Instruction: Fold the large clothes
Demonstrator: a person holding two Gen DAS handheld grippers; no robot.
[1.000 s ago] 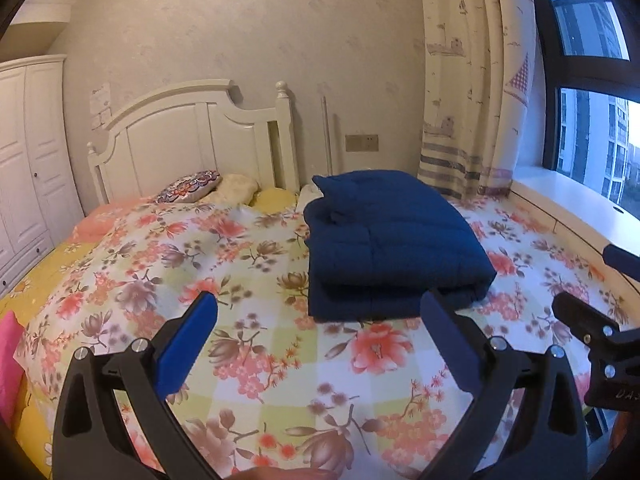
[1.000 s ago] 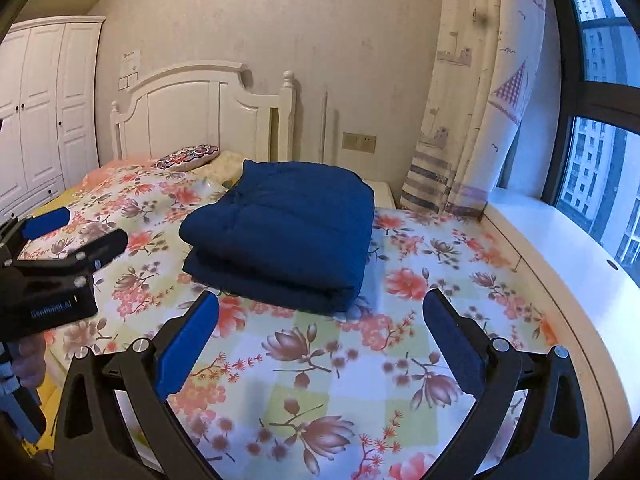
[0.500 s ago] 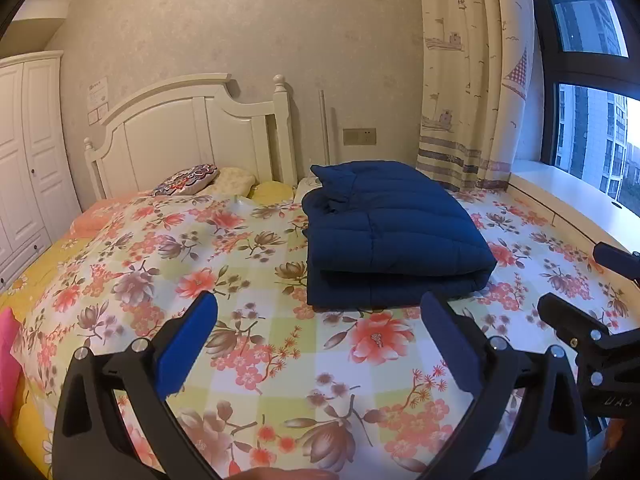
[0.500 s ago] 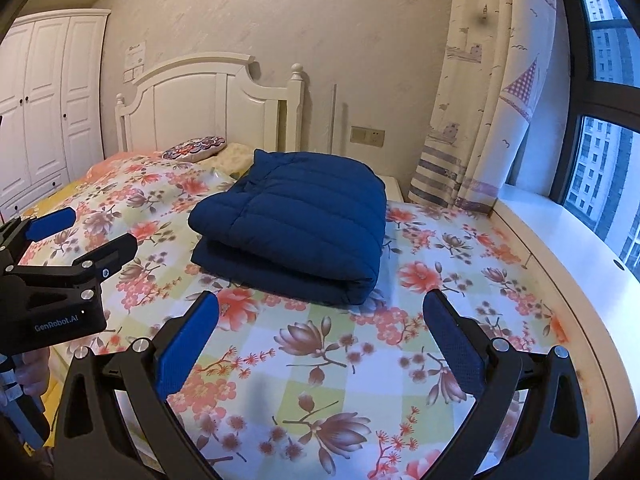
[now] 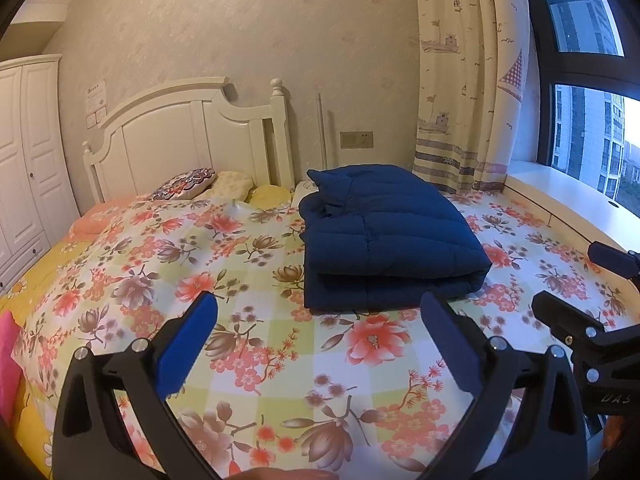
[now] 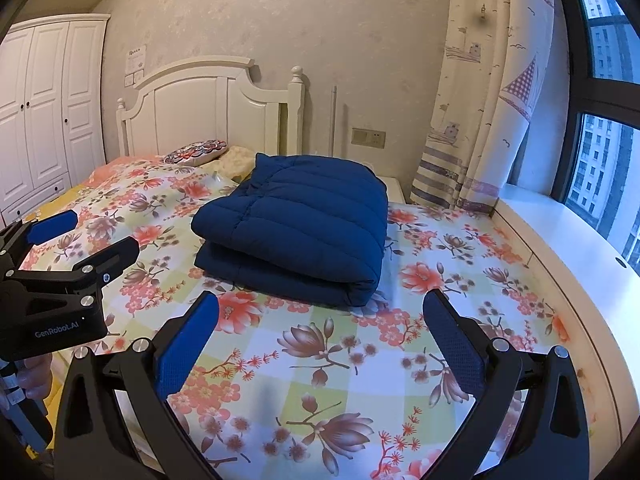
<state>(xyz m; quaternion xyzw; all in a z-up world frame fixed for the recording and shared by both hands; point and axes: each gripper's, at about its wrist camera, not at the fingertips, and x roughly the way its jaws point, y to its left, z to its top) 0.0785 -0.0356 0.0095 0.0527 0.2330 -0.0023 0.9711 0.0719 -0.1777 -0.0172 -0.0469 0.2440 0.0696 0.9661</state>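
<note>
A dark blue quilted jacket (image 5: 384, 236) lies folded in a thick rectangular stack on the floral bedspread (image 5: 200, 280), toward the bed's right half; it also shows in the right wrist view (image 6: 296, 232). My left gripper (image 5: 320, 320) is open and empty, held above the bed in front of the jacket. My right gripper (image 6: 320, 320) is open and empty, also short of the jacket. Each gripper appears at the other view's edge: the right gripper (image 5: 576, 292), the left gripper (image 6: 80, 236).
A white headboard (image 5: 192, 140) and pillows (image 5: 188, 182) stand at the far end. A white wardrobe (image 6: 44, 112) is at the left. A curtain (image 5: 464, 80), window and white sill (image 6: 560, 256) run along the right. A pink cloth (image 5: 8, 356) lies at the bed's left edge.
Both grippers have drawn back and risen slightly, so the jacket looks a little farther and lower in both views. Both stay open. The jacket has not moved.
</note>
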